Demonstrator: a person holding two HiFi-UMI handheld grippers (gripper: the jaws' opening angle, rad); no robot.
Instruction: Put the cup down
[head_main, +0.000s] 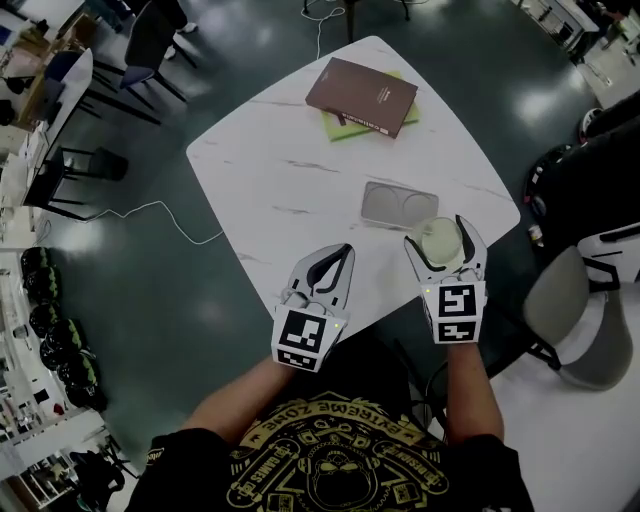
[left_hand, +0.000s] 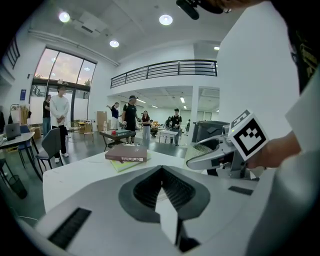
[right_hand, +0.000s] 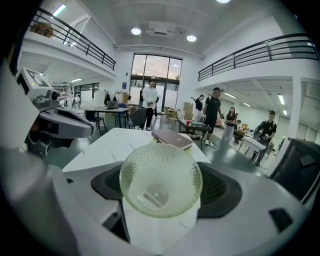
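Pale green dimpled cup (right_hand: 161, 179) clamped in right gripper (head_main: 441, 236), just beside grey tray (head_main: 398, 205), left gripper (head_main: 345, 252) closed, empty, left of tray.

A big open workspace, office or lab: a railed mezzanine (left_hand: 165, 67) rounds the hall, with tall windows (right_hand: 156, 67), ceiling spotlights (right_hand: 136, 31), desks (right_hand: 112, 111), chairs (left_hand: 52, 145), people (right_hand: 149, 102) standing about, and a cable (head_main: 150, 208) across the glossy floor (head_main: 130, 300).

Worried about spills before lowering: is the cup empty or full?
Empty. In the right gripper view the clear dimpled cup shows its bare base, no liquid inside.
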